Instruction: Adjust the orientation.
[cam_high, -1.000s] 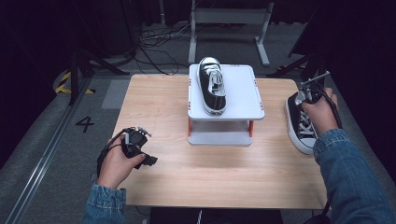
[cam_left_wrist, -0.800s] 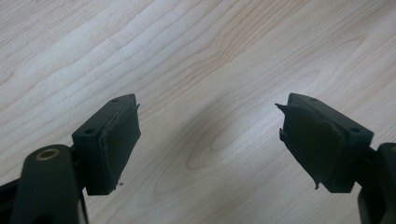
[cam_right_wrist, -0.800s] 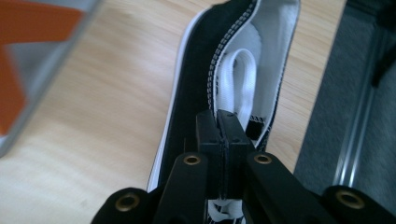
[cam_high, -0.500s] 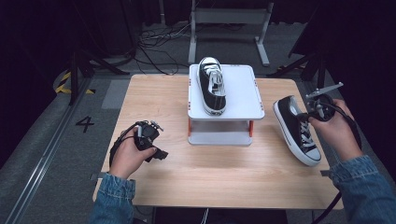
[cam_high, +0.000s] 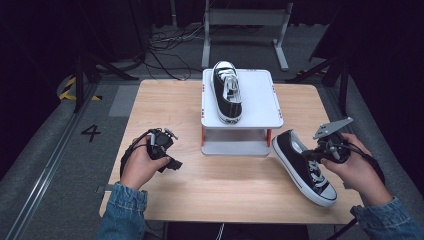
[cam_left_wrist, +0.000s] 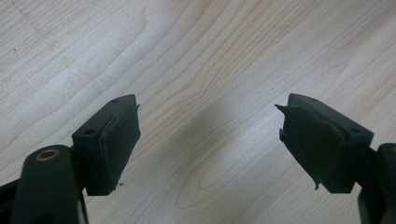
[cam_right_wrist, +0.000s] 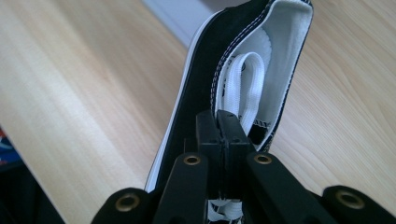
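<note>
Nearest the person, the left gripper (cam_high: 172, 161) sits over bare wooden table (cam_high: 165, 107) at the near left, jaws spread wide with nothing between them; open tabletop lies ahead of it. At the near right, the right gripper (cam_high: 306, 154) is pressed together on the side wall of a black sneaker (cam_high: 304, 167), which lies near the table's right edge. Farther back, centred, a white stand (cam_high: 260, 100) carries a second sneaker (cam_high: 227, 92) on its left half; its right half is bare.

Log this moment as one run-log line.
left hand-held gripper: open, empty | right hand-held gripper: shut on sneaker | second sneaker: on white stand
</note>
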